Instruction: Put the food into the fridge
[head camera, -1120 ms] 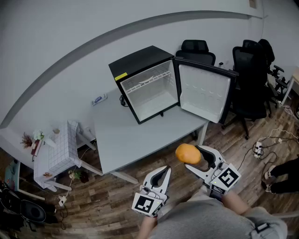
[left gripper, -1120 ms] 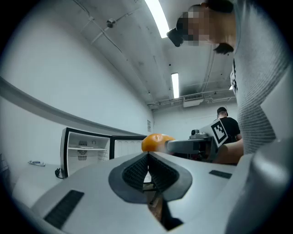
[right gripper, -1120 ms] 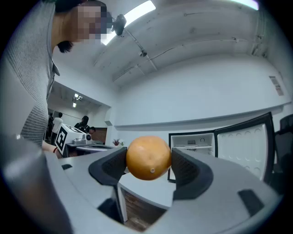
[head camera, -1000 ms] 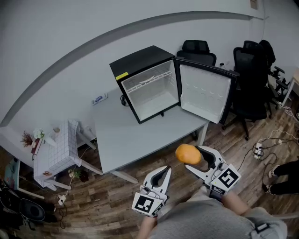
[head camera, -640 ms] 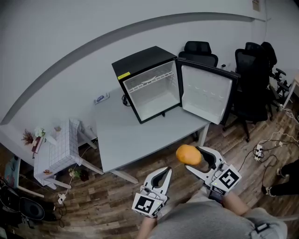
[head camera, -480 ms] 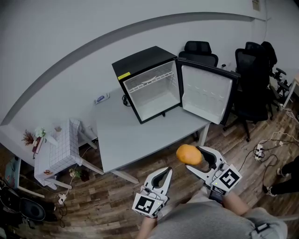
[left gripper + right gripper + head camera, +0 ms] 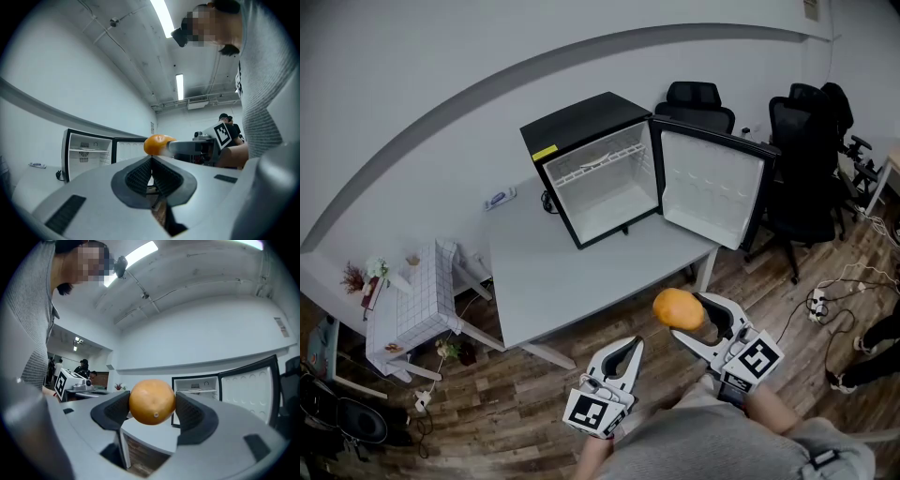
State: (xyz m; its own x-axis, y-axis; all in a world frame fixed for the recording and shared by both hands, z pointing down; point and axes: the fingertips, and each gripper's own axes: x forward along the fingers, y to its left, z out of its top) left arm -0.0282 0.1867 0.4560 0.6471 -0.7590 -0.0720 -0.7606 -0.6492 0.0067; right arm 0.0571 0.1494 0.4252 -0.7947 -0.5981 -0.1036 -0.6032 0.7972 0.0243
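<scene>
We wear a light grey knitted top [image 7: 703, 445] with a fine rib throughout. Our left gripper [image 7: 630, 345] is a smooth white plastic shell, and at its rear sits a cube [image 7: 597, 412] with black square markers on white faces. Ahead of that cube two tapering white jaws run out, each lined inside with a black, finely gridded pad [image 7: 139, 177]. Between the cube and the pads, narrow dark slots [image 7: 64, 214] are set into the shell. Our right gripper [image 7: 682, 316] is built alike, with its own marker cube [image 7: 754, 359] and the same black lining.
</scene>
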